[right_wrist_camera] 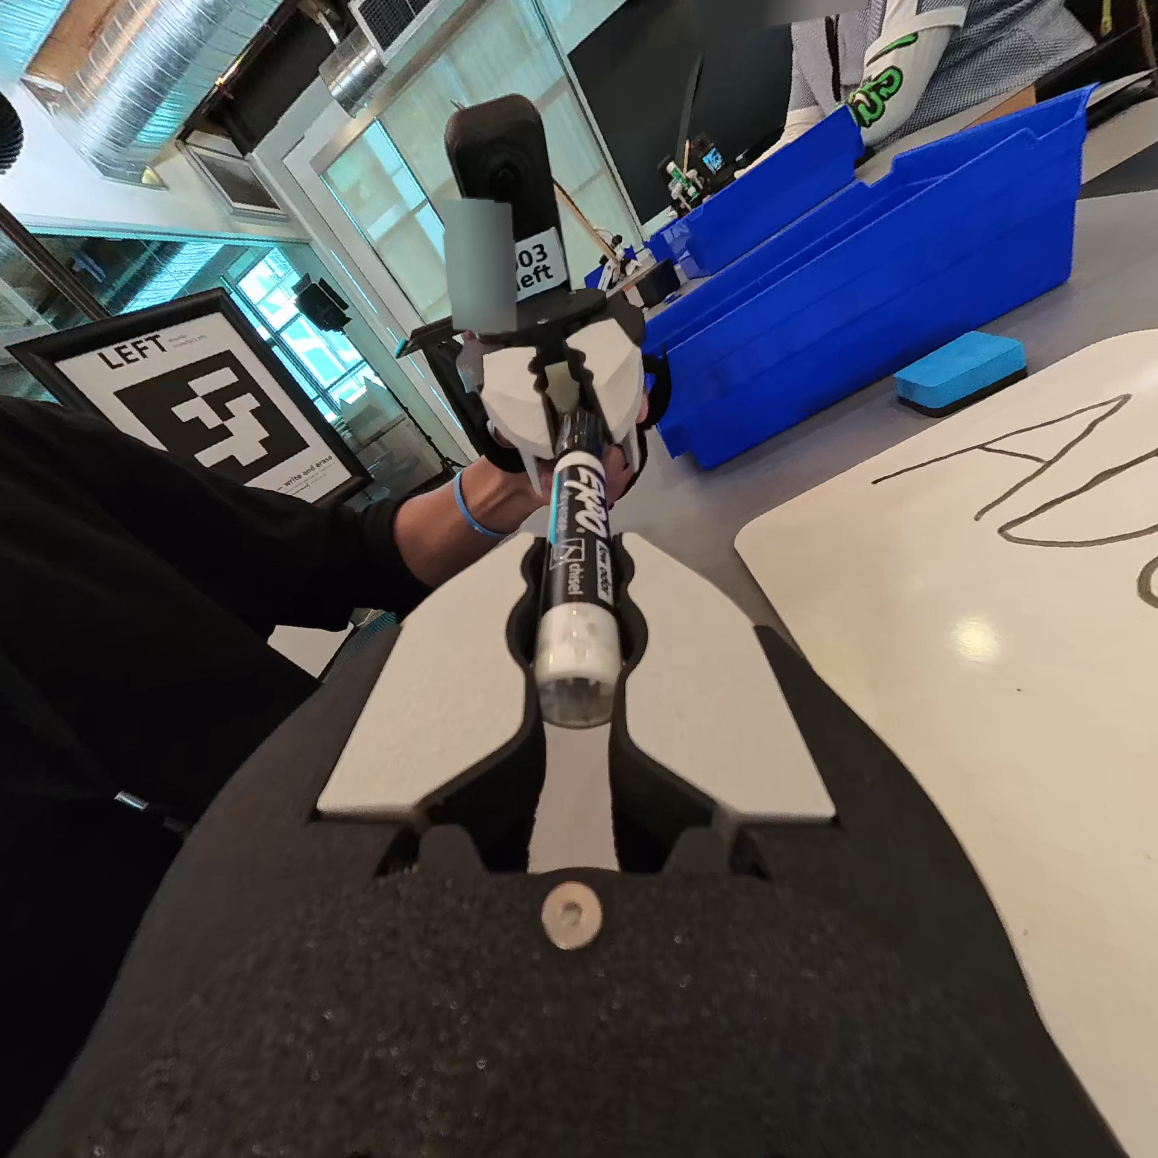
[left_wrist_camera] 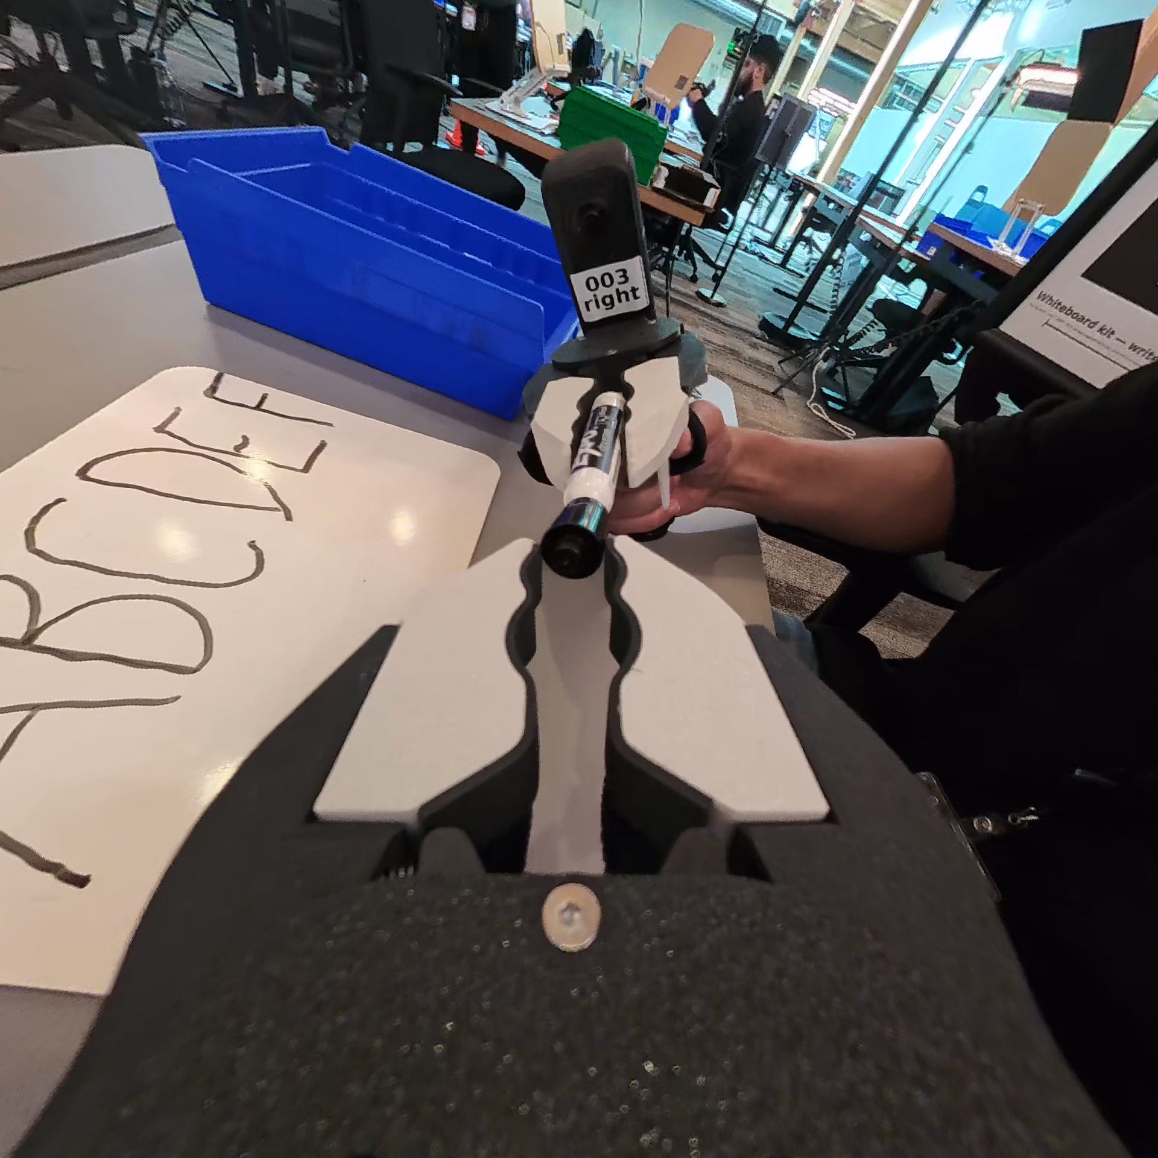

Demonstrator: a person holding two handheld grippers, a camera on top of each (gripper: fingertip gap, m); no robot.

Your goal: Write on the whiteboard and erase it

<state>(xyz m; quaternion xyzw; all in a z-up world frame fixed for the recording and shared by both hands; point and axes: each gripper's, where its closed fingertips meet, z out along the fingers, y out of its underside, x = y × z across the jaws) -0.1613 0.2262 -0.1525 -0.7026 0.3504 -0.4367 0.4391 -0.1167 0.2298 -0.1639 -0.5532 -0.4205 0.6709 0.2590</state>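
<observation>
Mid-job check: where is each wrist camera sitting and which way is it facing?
Left wrist view: on the left gripper, looking along its fingers at the right gripper holding the black-and-white dry-erase marker; the right hand and black sleeve show.
Right wrist view: on the right gripper, facing back at the left gripper; the left forearm shows.
Shared: the marker, white whiteboard, blue plastic bin; the cameras face each other.

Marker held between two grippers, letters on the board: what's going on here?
A person holds a gripper in each hand, and both meet on one marker. The right gripper has its fingers closed on the marker's white rear end. The left gripper grips the far black end, apparently the cap. The whiteboard already carries letters. The blue eraser lies on the table beside it.
</observation>
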